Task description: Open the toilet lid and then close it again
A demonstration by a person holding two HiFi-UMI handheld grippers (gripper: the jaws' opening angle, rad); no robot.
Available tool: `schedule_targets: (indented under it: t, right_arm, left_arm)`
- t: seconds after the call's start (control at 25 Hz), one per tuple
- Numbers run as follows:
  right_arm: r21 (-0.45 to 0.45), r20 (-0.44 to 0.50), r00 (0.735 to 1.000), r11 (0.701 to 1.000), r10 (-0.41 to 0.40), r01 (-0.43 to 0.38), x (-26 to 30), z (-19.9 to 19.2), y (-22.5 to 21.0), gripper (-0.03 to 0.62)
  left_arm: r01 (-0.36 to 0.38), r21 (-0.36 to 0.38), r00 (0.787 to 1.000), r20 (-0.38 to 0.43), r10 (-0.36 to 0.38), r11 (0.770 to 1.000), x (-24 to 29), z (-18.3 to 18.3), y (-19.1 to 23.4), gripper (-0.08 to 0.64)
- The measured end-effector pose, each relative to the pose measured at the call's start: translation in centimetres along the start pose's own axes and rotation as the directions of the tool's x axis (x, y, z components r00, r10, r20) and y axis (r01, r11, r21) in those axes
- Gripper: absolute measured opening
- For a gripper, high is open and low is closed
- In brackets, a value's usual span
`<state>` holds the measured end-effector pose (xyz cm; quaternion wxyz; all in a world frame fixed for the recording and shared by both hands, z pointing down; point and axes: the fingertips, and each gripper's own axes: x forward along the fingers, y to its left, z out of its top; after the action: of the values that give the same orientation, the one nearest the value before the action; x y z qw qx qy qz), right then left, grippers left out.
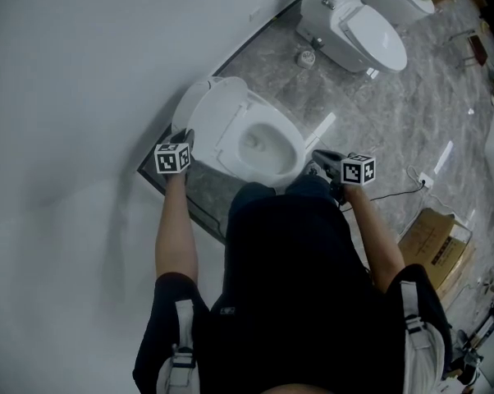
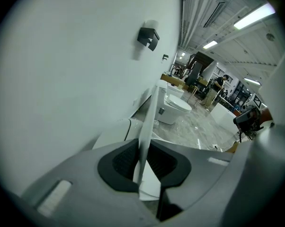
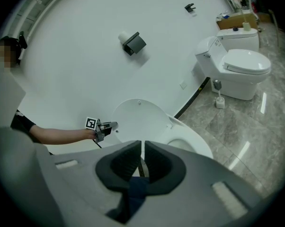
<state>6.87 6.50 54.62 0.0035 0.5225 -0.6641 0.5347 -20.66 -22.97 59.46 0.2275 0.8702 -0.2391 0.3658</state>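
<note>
The white toilet (image 1: 259, 150) stands against the wall with its lid (image 1: 218, 121) raised nearly upright. My left gripper (image 1: 186, 140) holds the lid's left edge. In the left gripper view the thin lid edge (image 2: 151, 110) runs straight between the dark pads, and the left gripper (image 2: 143, 151) is shut on it. My right gripper (image 1: 319, 159) hangs to the right of the bowl, apart from it. Seen from the right gripper view, the right gripper (image 3: 142, 151) is shut with nothing between its pads, and the lid (image 3: 140, 119) and the left gripper (image 3: 106, 127) lie ahead.
A second toilet (image 1: 358, 23) stands further along the wall with a brush holder (image 3: 219, 100) beside it. A paper holder (image 3: 133, 42) hangs on the white wall. A cardboard box (image 1: 436, 245) and a power strip with cable (image 1: 423, 179) lie on the marble floor at right.
</note>
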Motion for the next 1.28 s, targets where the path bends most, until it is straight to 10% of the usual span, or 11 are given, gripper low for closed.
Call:
schedule_targets:
  t: [1.28]
  right_arm:
    - [-0.014,-0.067,0.995,0.997,0.078,-0.079,1.4,-2.1,1.0,0.021]
  left_arm:
    - [0.033,0.008,0.998,0.062,-0.034,0.999,-0.8,-2.2,-8.7,0.08]
